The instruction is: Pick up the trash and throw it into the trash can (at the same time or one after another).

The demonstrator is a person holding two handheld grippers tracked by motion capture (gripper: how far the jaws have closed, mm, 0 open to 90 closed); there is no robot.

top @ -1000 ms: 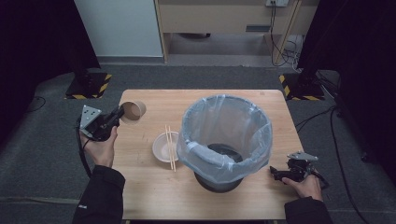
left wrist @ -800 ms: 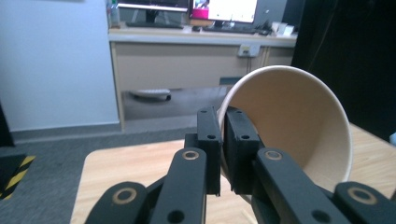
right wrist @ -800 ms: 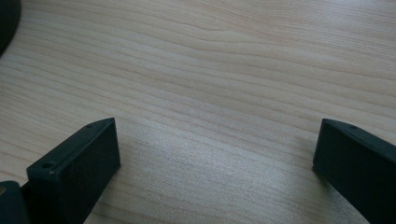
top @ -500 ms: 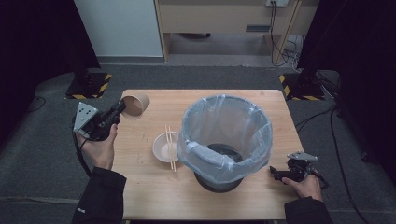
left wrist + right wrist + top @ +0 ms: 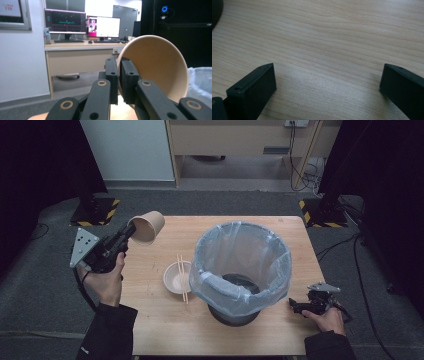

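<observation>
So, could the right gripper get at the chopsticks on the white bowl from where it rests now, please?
Probably not directly: the lined bin stands between the right gripper and the chopsticks across the white bowl; it would have to go around.

Brown paper cup (image 5: 148, 227) tipped sideways, rim pinched, raised above table's left-rear corner

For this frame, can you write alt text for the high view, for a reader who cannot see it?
The left gripper holds a tan paper cup by its rim, lifted and tipped sideways above the wooden table's left edge. A bin lined with a clear bag stands mid-table beside a small white bowl with chopsticks across it. The right gripper rests open on the table.
</observation>
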